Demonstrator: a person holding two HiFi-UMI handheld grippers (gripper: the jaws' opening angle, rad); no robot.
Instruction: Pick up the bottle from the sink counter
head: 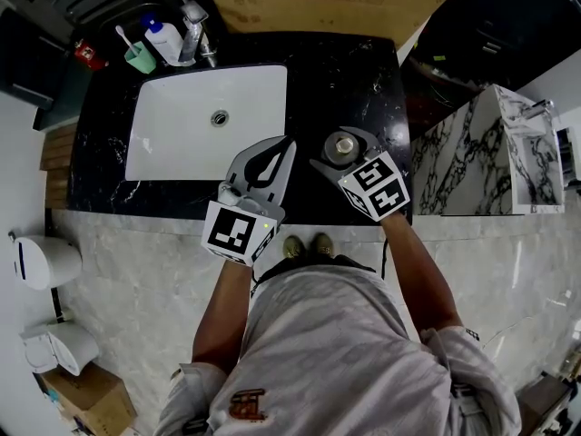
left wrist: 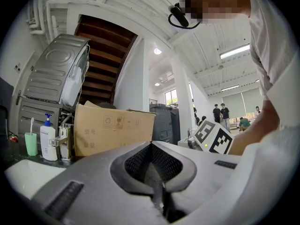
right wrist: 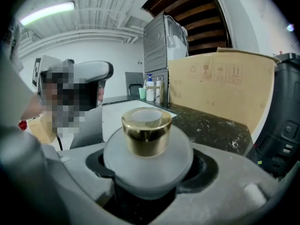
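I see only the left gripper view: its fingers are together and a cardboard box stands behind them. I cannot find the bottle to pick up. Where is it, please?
Observer: A frosted bottle with a gold cap stands between the fingers of the right gripper.
Operator: Is it lifted already?
Observer: It seems not: the head view shows it on the black counter, right of the sink.
Operator: Do the fingers press it?
Observer: Seemingly not yet: a dark gap shows on each side.
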